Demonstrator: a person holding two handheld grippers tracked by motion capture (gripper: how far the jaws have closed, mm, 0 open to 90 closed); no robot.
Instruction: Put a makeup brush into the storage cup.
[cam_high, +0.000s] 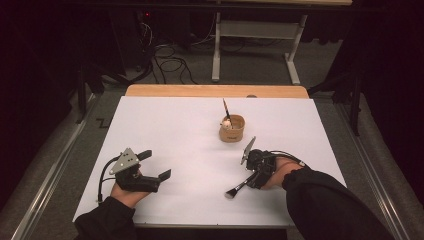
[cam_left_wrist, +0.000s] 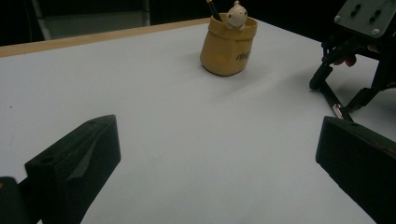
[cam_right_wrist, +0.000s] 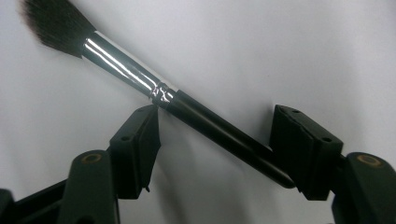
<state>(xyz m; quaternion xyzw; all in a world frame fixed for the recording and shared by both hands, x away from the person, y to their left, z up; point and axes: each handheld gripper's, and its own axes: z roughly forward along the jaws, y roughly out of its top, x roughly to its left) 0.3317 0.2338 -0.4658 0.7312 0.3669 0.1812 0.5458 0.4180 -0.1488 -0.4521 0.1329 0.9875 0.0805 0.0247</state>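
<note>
A make-up brush (cam_high: 241, 186) with a black handle, a silver ferrule and dark bristles lies flat on the white table (cam_high: 175, 130). My right gripper (cam_high: 253, 178) points down over it. In the right gripper view the brush (cam_right_wrist: 205, 122) runs slantwise between the two jaws of my right gripper (cam_right_wrist: 217, 114), which stand open on either side of the handle. My left gripper (cam_high: 157, 164) rests at the front left, its jaws wide apart with nothing between them (cam_left_wrist: 217, 158). A tan cup (cam_high: 232, 129) with a small white figure and a dark stick in it stands mid-table.
In the left gripper view the cup (cam_left_wrist: 229, 46) stands ahead and my right gripper (cam_left_wrist: 341, 91) is at the far right. A wooden strip (cam_high: 215, 90) edges the table's far side. Beyond it are cables and a white frame on the floor.
</note>
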